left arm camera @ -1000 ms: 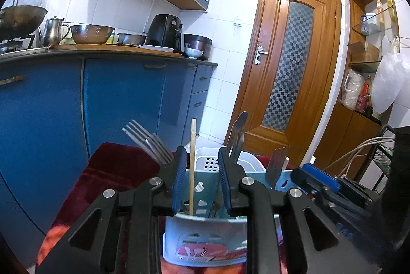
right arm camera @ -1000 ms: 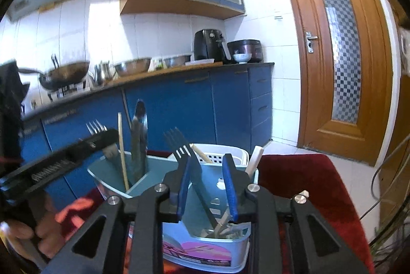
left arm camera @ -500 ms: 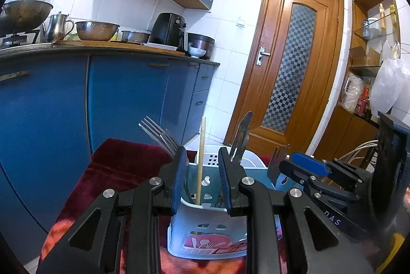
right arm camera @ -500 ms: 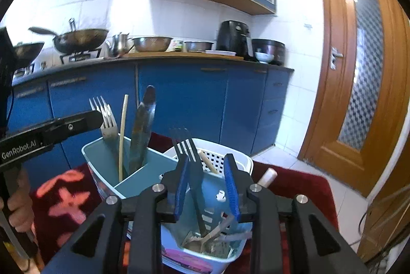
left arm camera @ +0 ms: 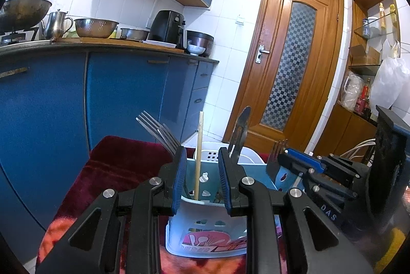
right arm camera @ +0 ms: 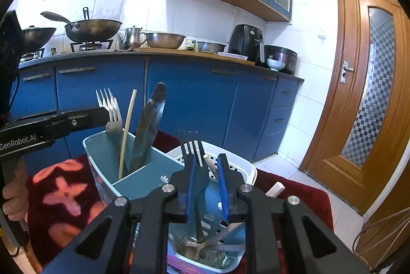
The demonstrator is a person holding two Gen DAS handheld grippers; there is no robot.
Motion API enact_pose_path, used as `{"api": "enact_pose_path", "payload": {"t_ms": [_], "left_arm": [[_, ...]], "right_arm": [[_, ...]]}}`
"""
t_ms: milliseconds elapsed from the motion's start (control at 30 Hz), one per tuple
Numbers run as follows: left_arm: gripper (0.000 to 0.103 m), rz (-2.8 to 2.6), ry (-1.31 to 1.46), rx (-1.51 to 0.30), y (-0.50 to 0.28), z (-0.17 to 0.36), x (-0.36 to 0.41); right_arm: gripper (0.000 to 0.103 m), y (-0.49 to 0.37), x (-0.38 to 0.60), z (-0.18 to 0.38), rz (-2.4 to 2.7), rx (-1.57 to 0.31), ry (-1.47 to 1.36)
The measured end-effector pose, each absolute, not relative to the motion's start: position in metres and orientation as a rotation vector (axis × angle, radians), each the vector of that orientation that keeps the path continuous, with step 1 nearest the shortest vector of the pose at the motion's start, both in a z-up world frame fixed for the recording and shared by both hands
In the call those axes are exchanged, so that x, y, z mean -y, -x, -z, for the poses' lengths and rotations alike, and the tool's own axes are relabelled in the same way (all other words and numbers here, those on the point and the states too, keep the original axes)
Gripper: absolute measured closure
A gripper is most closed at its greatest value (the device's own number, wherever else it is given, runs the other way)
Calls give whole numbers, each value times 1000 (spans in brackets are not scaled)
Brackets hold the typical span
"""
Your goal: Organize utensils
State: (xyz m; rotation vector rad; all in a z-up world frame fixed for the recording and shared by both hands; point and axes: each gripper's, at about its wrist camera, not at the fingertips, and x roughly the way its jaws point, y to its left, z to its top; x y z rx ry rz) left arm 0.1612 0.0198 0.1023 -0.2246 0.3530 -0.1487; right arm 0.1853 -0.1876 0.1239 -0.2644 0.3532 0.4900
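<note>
A pale blue utensil caddy (right arm camera: 102, 145) stands on a red patterned cloth (right arm camera: 64, 194). Its far-left compartment holds silver forks (right arm camera: 110, 109), a chopstick (right arm camera: 126, 130) and a knife (right arm camera: 148, 125). A dark fork (right arm camera: 194, 153) stands upright in the near compartment, between the jaws of my right gripper (right arm camera: 206, 166). These jaws are closing; the fork leans at the left pad and the right pad stays apart from it. My left gripper (left arm camera: 202, 171) is open at the caddy (left arm camera: 205, 230), and the chopstick (left arm camera: 199, 145) rises loose in its gap. Beside that chopstick are the forks (left arm camera: 159, 133) and the knife (left arm camera: 239, 130).
A white perforated basket (right arm camera: 241, 166) sits behind the caddy. Blue cabinets (right arm camera: 194, 104) carry a counter with pans, bowls and a black air fryer (right arm camera: 246, 43). A wooden door (right arm camera: 371, 94) stands to the right. A hand (right arm camera: 12, 199) holds the left gripper's handle.
The right wrist view has rolled level, and the right jaws have narrowed around the dark fork. The left gripper has kept its place and its gap.
</note>
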Motion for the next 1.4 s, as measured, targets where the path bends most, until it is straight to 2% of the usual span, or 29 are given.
{"api": "enact_pose_path", "payload": {"t_ms": [533,1000,1400], "left_arm": [[78,150,224,-354,-162,-101,-20],[78,160,226,-353,-159,-104,-23],[78,171,213,-348,-145,-114,-21]], "right_arm": [[94,-175,192,-135,-440,-283,204],[97,-157,215,-186,-336,-128,61],[97,-135,221,-222,-336,-66,22]]}}
